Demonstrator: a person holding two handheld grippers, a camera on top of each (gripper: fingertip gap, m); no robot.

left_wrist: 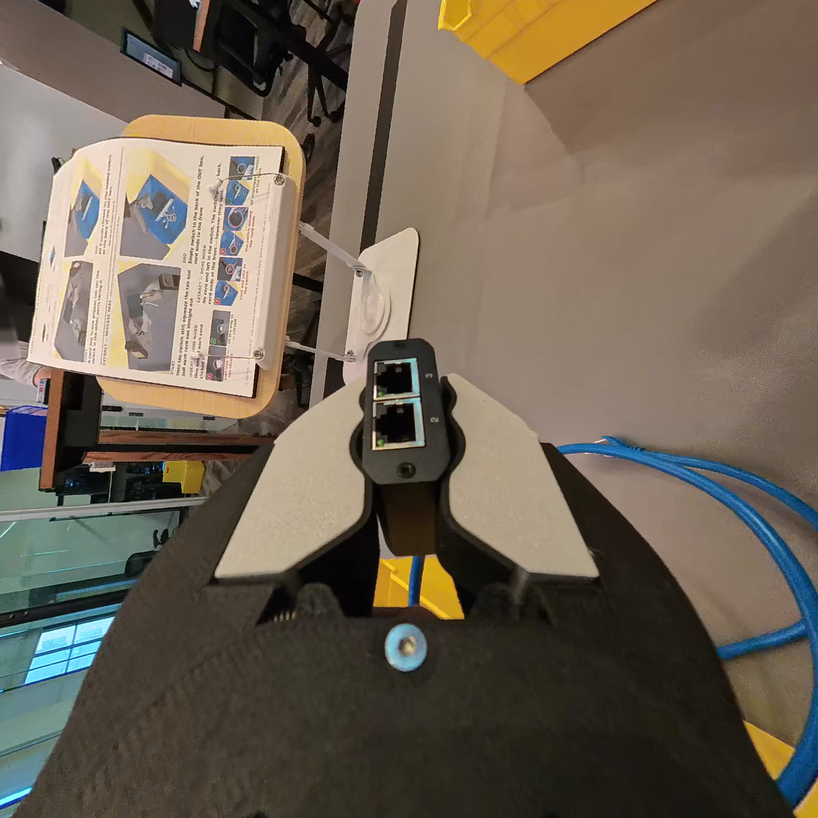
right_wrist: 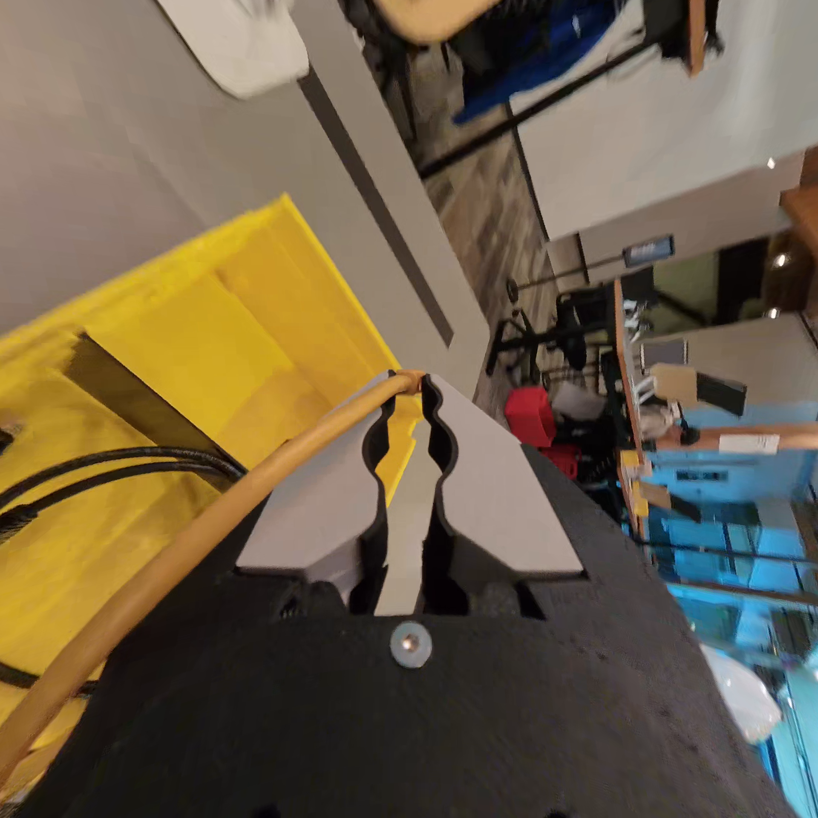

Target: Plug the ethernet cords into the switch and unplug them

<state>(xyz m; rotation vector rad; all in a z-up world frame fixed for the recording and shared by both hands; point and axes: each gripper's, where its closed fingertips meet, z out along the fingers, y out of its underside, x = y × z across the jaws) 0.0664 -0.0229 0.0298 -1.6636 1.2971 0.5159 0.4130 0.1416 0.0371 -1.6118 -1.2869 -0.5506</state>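
My left gripper (left_wrist: 405,398) is shut on a small black switch (left_wrist: 403,411), held above the grey table (left_wrist: 619,265) with its two empty ports facing the camera. A blue ethernet cord (left_wrist: 730,495) loops over the table at the right; a bit of it shows behind the switch. My right gripper (right_wrist: 409,383) is shut on a tan ethernet cord (right_wrist: 177,553), pinched at the fingertips, the cord trailing down to the lower left. Its plug is hidden. It hangs above a yellow bin (right_wrist: 199,332) that holds black cords (right_wrist: 110,464).
A white document stand (left_wrist: 385,292) holding an instruction sheet (left_wrist: 155,265) sits at the table's far edge. A second yellow bin (left_wrist: 531,31) is at the top right of the left wrist view. Office furniture lies beyond the table. The gap from one gripper's tips to the other's is roughly 40 cm.
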